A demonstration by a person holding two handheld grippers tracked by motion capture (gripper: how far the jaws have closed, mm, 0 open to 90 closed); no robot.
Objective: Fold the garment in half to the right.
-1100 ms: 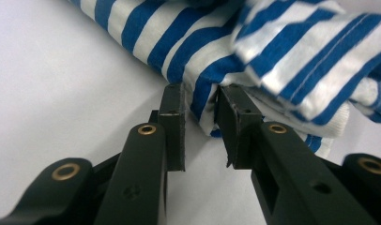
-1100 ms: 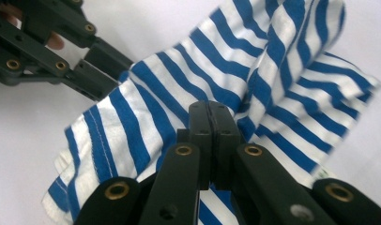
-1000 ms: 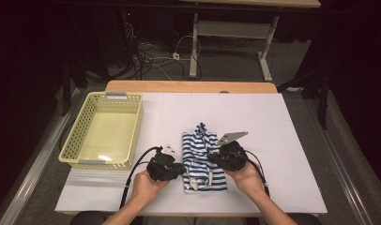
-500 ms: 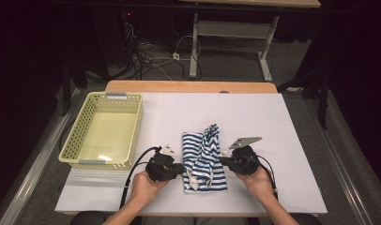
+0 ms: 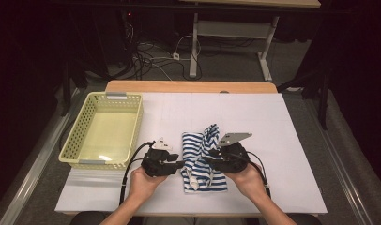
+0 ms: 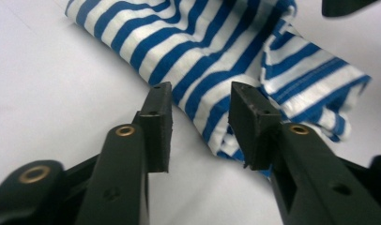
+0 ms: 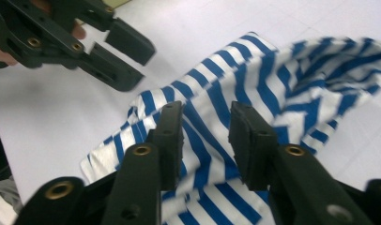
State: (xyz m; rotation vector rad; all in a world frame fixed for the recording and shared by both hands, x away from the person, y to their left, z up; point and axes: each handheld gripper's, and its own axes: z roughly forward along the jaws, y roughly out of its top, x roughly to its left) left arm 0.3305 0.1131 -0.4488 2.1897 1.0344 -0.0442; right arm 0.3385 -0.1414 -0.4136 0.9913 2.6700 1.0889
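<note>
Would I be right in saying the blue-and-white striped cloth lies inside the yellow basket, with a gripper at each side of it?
Not quite: the high view shows the striped cloth on the white table, right of the yellow basket. The left gripper and right gripper do flank it.

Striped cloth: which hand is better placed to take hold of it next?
Probably the right. The right tool hangs over the striped cloth with fabric below its open jaws; the left tool sits at the cloth's edge, mostly over bare table. Both have just been opening.

Each black gripper [image 5: 180, 164] has 2 jaws with brass rivets and trailing cable.
</note>
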